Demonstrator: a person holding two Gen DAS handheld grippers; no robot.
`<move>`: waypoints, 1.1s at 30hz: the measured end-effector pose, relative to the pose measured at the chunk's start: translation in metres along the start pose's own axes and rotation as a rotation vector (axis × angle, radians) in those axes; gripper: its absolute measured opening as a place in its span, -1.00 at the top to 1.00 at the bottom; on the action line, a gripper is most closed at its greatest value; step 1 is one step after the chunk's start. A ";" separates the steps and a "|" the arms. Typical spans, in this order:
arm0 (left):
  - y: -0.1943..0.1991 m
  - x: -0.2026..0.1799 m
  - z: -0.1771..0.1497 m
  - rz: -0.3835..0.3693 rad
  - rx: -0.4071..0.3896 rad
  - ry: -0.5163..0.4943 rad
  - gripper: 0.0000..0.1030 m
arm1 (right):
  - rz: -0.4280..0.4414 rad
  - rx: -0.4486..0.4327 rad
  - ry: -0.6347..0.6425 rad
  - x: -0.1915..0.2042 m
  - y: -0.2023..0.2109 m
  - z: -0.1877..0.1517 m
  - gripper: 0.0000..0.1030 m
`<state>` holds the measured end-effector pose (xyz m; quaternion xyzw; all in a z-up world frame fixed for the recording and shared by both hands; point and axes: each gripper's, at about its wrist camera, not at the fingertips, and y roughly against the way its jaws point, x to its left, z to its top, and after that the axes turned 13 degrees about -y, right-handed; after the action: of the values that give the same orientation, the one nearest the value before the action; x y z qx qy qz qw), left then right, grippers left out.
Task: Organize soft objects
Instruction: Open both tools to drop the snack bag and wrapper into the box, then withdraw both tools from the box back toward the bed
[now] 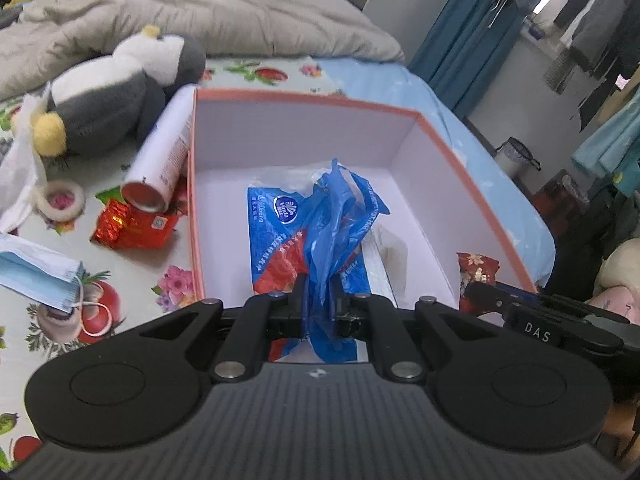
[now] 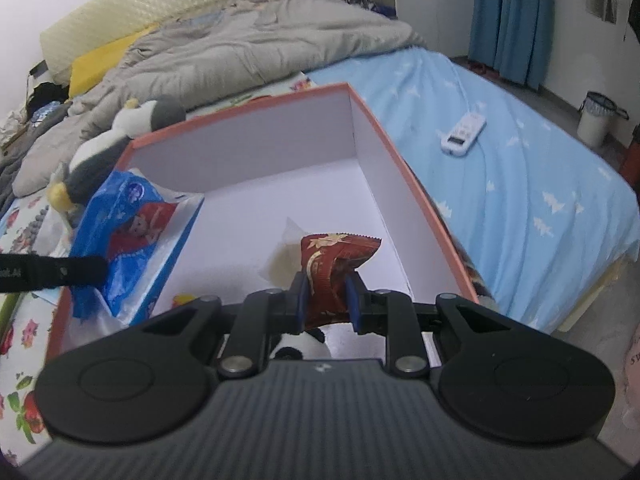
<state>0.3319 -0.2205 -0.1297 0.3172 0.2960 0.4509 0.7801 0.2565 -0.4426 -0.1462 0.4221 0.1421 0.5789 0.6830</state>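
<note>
Blue-film tissue pack (image 1: 280, 240), light and crushable, hangs over the open box (image 1: 304, 98) on the bed, left gripper (image 1: 320, 304) jaws pinching its loose slippery wrapper; right gripper (image 2: 326, 300) jaws pinch a crinkly red snack packet (image 2: 332, 260) mid-body.

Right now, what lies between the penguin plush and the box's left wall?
A white spray can lies along the box wall, beside the penguin plush; left wrist view shows it.
</note>
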 end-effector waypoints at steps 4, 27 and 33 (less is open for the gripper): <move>-0.018 0.003 -0.001 -0.005 0.026 0.012 0.78 | 0.014 0.011 -0.015 -0.004 -0.010 0.000 0.52; 0.083 -0.017 0.000 0.021 -0.159 -0.041 0.13 | 0.110 -0.123 -0.024 0.014 0.065 0.011 0.25; 0.144 -0.016 -0.007 0.048 -0.258 -0.044 0.12 | 0.181 -0.203 0.011 0.040 0.109 0.010 0.25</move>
<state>0.2455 -0.1771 -0.0211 0.2309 0.2106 0.4965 0.8098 0.2014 -0.4132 -0.0474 0.3586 0.0479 0.6519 0.6664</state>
